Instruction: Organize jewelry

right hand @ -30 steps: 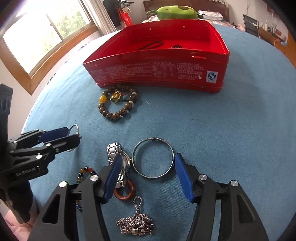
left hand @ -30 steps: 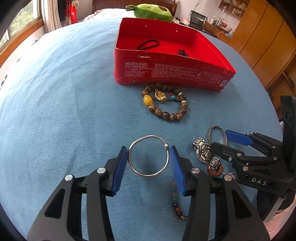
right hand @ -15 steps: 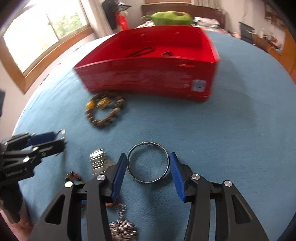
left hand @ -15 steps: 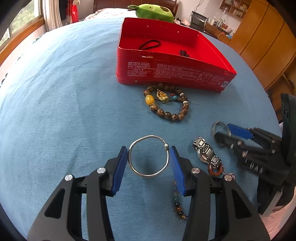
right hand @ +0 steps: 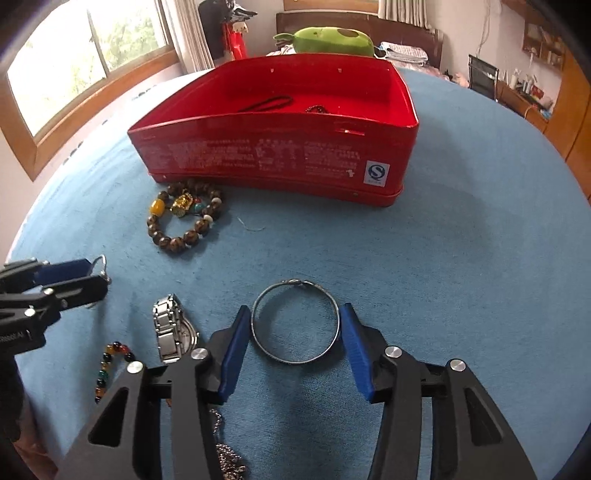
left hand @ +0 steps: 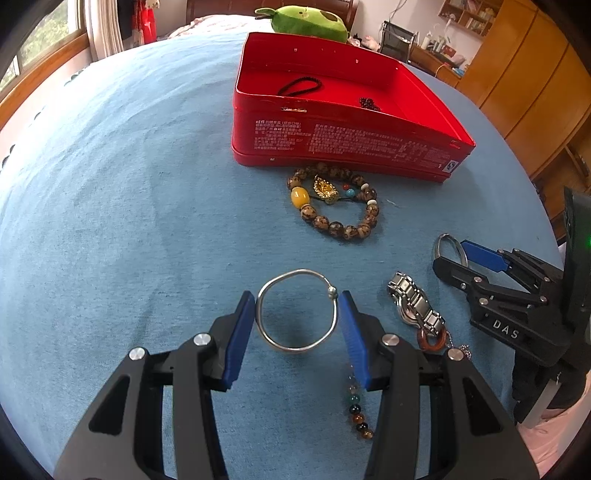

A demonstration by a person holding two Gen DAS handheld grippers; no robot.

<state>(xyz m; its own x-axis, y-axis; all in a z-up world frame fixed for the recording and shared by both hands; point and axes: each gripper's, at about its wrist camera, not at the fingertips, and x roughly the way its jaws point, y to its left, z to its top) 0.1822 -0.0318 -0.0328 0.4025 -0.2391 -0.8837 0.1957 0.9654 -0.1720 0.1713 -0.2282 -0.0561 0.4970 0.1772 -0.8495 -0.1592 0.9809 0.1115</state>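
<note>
Bangles are gripped one per tool: the left gripper (left hand: 297, 325) has its blue pads pressed on a smooth silver bangle (left hand: 296, 311), the right gripper (right hand: 293, 345) on a twisted-wire bangle (right hand: 295, 321) — each lifted over the blue cloth (left hand: 129, 206). Since a second ago the right gripper has closed from wide open onto its bangle and risen, nearing the red tin (right hand: 280, 147); the left holds as before. Beside the tin lies a brown bead bracelet (left hand: 334, 203); a metal watch (right hand: 170, 332) and a coloured bead strand (right hand: 107, 363) sit nearer. A green plush (right hand: 328, 38) and a window (right hand: 85, 62) lie beyond.

Home bedroom: headboard (right hand: 354, 18), wardrobe (left hand: 532, 77), plush toy (left hand: 310, 20).
</note>
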